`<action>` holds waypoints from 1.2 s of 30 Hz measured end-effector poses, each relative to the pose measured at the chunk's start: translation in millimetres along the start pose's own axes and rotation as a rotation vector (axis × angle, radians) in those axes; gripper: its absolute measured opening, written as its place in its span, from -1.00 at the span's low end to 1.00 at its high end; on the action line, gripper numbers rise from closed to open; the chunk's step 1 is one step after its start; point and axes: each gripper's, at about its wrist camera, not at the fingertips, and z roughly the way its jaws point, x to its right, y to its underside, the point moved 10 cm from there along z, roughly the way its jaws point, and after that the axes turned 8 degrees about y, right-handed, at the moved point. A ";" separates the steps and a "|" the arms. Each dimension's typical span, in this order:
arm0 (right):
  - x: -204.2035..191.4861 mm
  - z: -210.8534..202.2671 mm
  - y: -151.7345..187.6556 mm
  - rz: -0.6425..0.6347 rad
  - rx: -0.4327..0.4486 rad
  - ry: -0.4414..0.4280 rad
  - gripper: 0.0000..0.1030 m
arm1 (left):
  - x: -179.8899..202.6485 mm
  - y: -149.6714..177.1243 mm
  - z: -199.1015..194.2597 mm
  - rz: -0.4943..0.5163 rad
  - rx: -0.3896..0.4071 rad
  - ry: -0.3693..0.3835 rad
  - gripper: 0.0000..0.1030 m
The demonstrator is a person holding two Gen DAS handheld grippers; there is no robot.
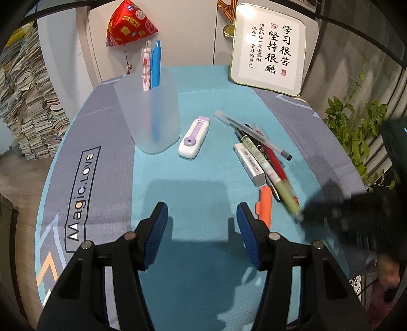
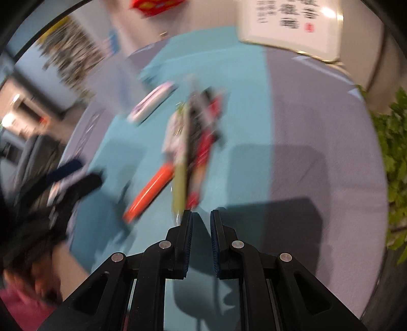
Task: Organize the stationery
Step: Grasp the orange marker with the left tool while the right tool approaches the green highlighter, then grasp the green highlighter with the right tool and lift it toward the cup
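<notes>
A frosted cup (image 1: 150,114) stands on the mat at the back left with a blue pen (image 1: 155,63) and a pink-patterned pen (image 1: 146,66) in it. A white and purple correction tape (image 1: 193,137) lies beside it. To the right lie a pile of pens (image 1: 264,150), a white eraser (image 1: 249,163), a green pen (image 1: 287,196) and an orange highlighter (image 1: 264,203). My left gripper (image 1: 202,224) hovers open over bare mat, holding nothing. My right gripper (image 2: 201,216) is shut and holds nothing, just short of the green pen (image 2: 180,185) and the blurred orange highlighter (image 2: 150,193).
A framed calligraphy sign (image 1: 269,48) leans at the back right and a red pouch (image 1: 129,23) hangs on the wall. A leafy plant (image 1: 356,132) stands off the right edge. Stacked papers (image 1: 28,101) rise to the left. The mat (image 1: 84,183) covers a round table.
</notes>
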 end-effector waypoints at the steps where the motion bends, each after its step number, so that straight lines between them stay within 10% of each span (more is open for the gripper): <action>1: -4.8 -1.3 5.6 -0.018 0.000 -0.010 -0.75 | 1.6 0.5 0.8 0.000 -0.003 0.003 0.06; 15: 5.3 -17.4 3.7 0.051 0.076 -0.001 -0.75 | 53.9 17.7 29.6 0.145 -0.071 0.090 0.02; 19: 6.5 -18.9 5.5 0.060 0.075 0.003 -0.75 | 54.1 14.7 45.0 0.147 -0.074 0.088 -0.74; 36: -33.3 -6.9 -68.1 0.005 0.141 0.016 -0.75 | -25.6 26.2 12.5 -0.029 -0.007 0.005 -0.78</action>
